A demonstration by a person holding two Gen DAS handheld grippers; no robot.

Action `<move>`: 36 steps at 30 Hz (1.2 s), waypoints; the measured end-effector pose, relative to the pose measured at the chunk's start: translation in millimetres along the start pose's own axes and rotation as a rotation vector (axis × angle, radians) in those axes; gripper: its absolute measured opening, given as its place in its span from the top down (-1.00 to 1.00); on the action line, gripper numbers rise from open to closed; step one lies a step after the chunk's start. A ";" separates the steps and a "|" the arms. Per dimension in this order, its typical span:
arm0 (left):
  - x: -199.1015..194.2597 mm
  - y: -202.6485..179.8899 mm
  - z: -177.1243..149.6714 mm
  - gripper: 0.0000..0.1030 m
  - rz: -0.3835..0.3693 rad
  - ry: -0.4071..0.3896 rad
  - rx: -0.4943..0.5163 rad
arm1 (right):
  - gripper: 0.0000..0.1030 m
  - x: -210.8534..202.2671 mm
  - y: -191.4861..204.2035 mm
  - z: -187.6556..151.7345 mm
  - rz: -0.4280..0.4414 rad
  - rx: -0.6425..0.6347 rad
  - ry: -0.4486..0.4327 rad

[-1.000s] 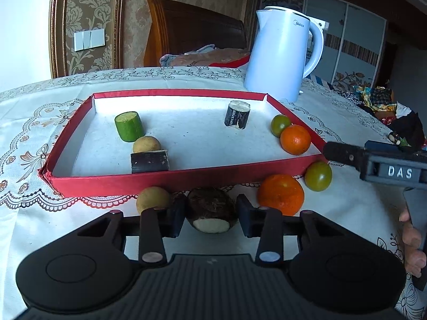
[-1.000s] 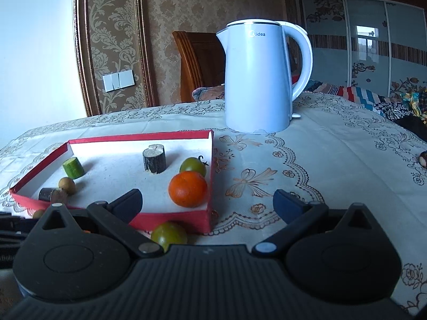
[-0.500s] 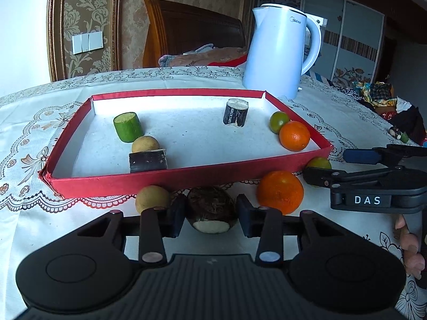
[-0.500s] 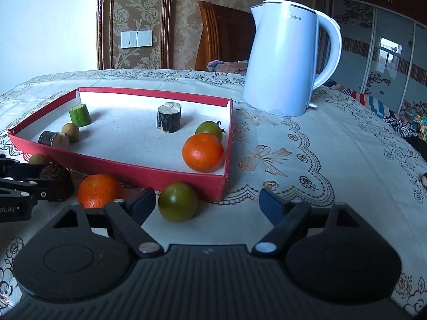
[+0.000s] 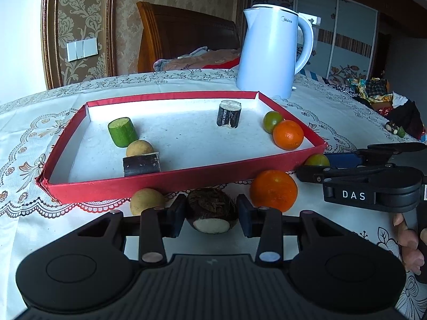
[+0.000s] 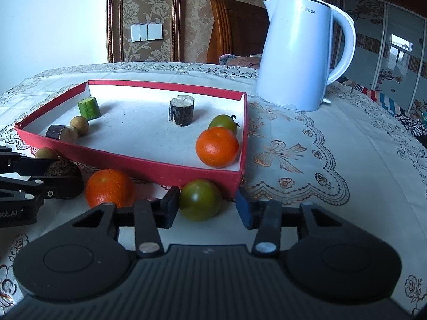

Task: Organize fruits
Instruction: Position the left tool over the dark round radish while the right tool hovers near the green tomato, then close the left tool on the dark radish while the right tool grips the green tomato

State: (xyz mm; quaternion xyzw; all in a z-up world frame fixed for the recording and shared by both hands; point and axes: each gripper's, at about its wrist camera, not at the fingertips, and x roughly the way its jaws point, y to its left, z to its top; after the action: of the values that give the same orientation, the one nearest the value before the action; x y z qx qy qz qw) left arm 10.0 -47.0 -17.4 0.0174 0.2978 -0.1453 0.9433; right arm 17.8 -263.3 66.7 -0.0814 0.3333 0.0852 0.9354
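A red tray (image 5: pixel 186 178) holds a green cut piece (image 5: pixel 122 132), a small yellow fruit (image 5: pixel 139 148), two dark cane pieces (image 5: pixel 141 164), a green tomato (image 5: pixel 272 121) and an orange (image 5: pixel 288 134). In front of it lie a yellow fruit (image 5: pixel 146 201) and an orange (image 5: pixel 273 190). My left gripper (image 5: pixel 210 213) is shut on a brown round root (image 5: pixel 210 208) on the cloth. My right gripper (image 6: pixel 206 204) is closing around a green tomato (image 6: pixel 200 204). Its left pad touches the tomato; a gap shows at the right pad.
A white kettle (image 5: pixel 272 53) stands behind the tray's far right corner. A lace tablecloth (image 6: pixel 307 146) covers the table, which drops off at the right. A person's fingers (image 5: pixel 408 242) hold the right gripper's handle. A wooden chair (image 5: pixel 184 34) stands behind the table.
My right gripper has come down and left to the green tomato in front of the tray, and its jaws have narrowed around it. The left gripper and the root have stayed put.
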 end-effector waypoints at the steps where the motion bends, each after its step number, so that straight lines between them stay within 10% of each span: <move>1: -0.1 0.3 -0.1 0.22 0.001 -0.002 0.001 | 0.20 -0.5 -0.2 -0.2 -0.001 0.001 -0.002; 36: -8.4 -1.1 -1.7 0.22 0.006 -0.046 0.011 | 0.15 -2.3 -0.5 -0.6 0.007 -0.001 -0.009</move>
State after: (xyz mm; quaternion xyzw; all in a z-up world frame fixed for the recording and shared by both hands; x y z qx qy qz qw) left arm 2.2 -45.7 -14.1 0.0202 0.2753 -0.1447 0.9502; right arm 15.8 -264.1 67.7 -0.0803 0.3291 0.0889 0.9367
